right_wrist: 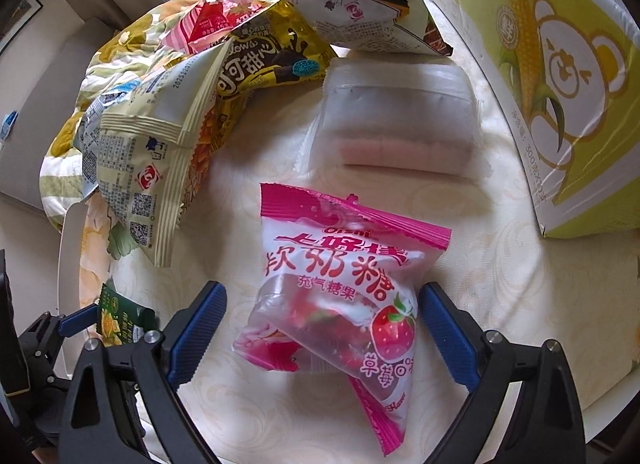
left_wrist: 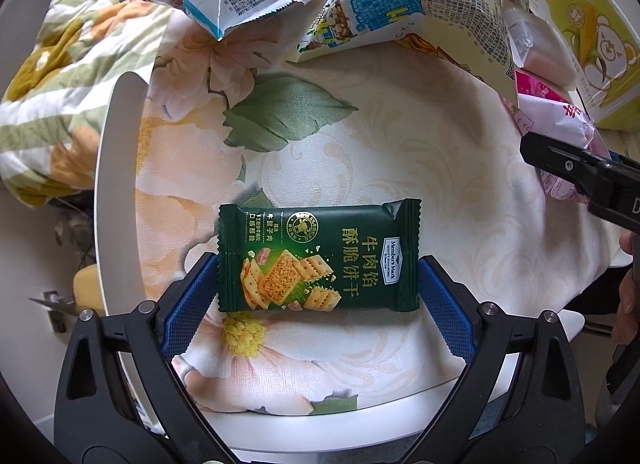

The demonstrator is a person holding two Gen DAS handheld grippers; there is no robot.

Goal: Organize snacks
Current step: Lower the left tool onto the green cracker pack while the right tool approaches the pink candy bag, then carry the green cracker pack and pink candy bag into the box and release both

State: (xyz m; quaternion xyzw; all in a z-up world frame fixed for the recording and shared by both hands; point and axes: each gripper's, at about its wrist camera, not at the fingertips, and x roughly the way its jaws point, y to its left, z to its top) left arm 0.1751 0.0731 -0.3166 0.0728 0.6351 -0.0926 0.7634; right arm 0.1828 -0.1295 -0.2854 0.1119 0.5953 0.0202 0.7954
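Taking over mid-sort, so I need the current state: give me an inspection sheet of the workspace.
Surface: round white table under a floral cloth.
Job's things: green cracker packet lies flat; pink candy bag; clear wafer pack; heap of snack bags.
Clutter: corn box.
Grippers: left gripper straddles the cracker packet; right gripper straddles the candy bag, pads apart from it.
Cables: nothing seen.
Surroundings: quilt.

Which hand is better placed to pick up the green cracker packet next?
Left. The left gripper already straddles the green cracker packet, jaws open with a blue pad close at each end. The right gripper is over the pink strawberry candy bag instead.
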